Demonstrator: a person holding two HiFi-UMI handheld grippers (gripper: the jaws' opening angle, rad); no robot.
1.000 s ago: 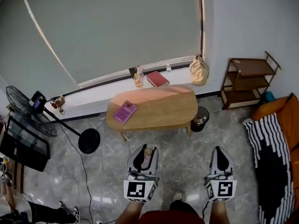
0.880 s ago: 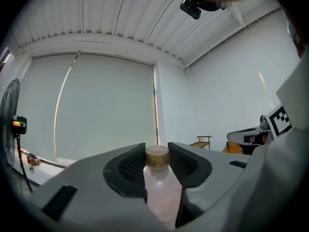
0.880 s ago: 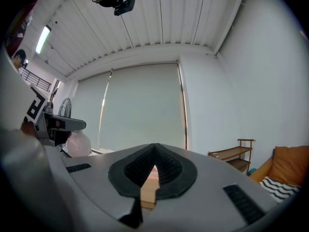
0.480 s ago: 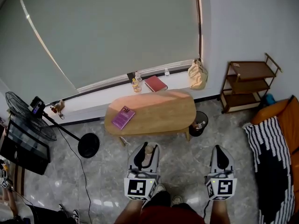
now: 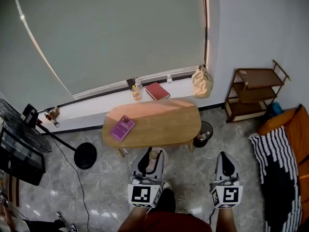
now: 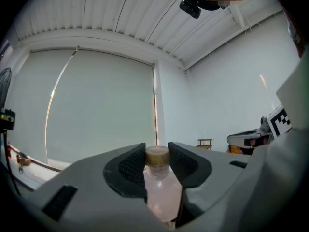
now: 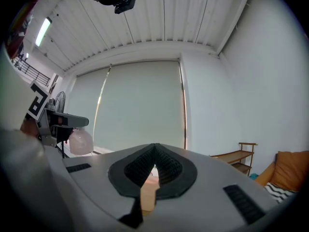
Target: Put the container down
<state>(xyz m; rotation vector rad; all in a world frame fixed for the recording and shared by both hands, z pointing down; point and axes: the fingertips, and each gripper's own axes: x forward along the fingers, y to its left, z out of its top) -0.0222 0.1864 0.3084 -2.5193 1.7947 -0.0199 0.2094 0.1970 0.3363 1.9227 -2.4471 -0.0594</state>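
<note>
Container [image 6: 161,190] sat pinched between the two dark ribbed pads of the left claw [image 6: 157,161]. It stood upright, its cap [image 6: 157,155] level with the pad tips and its body running down between the jaws. In the head view the container [image 5: 153,159] showed as a pale shape in the slot of the left claw [image 5: 151,154]. It was held in the air above the grey floor [image 5: 193,178], just short of the near edge of the surface [image 5: 164,122] and not touching it. In the right gripper view the container [image 7: 80,141] hung below the left claw's jaws at the far left, its lower end rounded.

It was a small clear bottle with a pale pink tint, narrow at the neck and wider below, closed with a dull gold-brown cap. Whether the pink was the contents or the wall could not be told.

The right claw [image 7: 154,164] had its pads pressed together at the tips, with nothing between them. In the head view the right claw [image 5: 227,164] was level with the left one and well apart from it, also over the floor.

The surface was an oval wooden table with a purple book [image 5: 122,127] near its left end.
</note>
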